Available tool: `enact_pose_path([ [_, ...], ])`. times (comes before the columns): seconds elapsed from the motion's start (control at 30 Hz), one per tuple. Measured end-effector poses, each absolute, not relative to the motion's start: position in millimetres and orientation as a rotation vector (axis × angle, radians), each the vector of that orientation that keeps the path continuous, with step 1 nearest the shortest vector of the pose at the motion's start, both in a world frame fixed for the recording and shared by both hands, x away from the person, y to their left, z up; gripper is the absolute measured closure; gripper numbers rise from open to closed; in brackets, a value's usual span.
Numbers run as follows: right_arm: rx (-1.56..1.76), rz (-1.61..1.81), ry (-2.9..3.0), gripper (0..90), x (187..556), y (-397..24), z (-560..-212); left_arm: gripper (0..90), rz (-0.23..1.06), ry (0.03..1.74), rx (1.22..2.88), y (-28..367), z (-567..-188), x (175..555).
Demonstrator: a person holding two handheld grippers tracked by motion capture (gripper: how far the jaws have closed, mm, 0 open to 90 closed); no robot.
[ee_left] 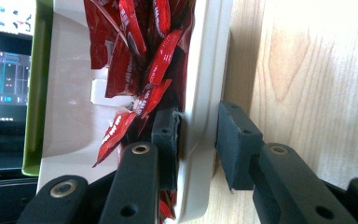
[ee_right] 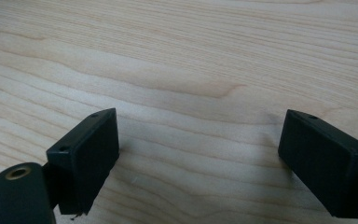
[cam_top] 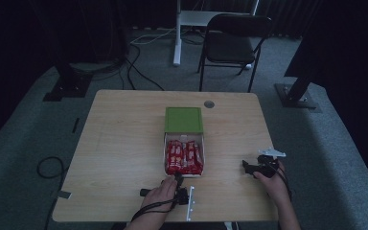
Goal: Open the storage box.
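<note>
A white box (cam_top: 166, 154) full of red snack packets (cam_top: 184, 158) lies at the table's middle, slid out toward me from its green sleeve (cam_top: 184, 120). My left gripper (cam_top: 178, 180) is at the box's near end. In the left gripper view it (ee_left: 198, 130) is shut on the white box's wall (ee_left: 209, 60), one pad inside against the red packets (ee_left: 144, 51), the other outside over the wood. The green sleeve (ee_left: 39, 93) edges the far side. My right gripper (cam_top: 245, 166) rests to the right of the box, jaws open over bare table (ee_right: 198, 154).
The wooden table (cam_top: 124, 143) has a round cable hole (cam_top: 209, 104) behind the sleeve. A black chair (cam_top: 232, 45) and a white stand (cam_top: 177, 33) are on the carpet beyond. Cables (cam_top: 50, 167) lie on the floor at left. A lit screen (ee_left: 9, 79) shows past the box.
</note>
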State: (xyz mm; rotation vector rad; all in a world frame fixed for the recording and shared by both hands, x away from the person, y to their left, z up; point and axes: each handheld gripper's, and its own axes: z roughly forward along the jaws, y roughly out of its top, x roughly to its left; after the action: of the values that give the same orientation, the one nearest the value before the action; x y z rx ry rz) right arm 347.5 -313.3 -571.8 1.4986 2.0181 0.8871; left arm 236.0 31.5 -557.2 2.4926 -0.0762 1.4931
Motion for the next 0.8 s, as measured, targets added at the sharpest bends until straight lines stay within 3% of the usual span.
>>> enact_pose_path([
  [0.37, 1.498, 0.887, 2.019, 11.7, 347, -313, -572, 69.1, 1.427, -0.088, 2.463, 36, -553, 232],
  [0.6, 1.498, 0.887, 2.018, 11.8, 347, -313, -572, 65.6, 1.298, -0.022, 2.420, 44, -545, 227],
  [0.8, 1.500, 0.887, 2.018, 11.7, 347, -313, -572, 64.5, 1.108, 0.083, 2.379, 55, -536, 224],
])
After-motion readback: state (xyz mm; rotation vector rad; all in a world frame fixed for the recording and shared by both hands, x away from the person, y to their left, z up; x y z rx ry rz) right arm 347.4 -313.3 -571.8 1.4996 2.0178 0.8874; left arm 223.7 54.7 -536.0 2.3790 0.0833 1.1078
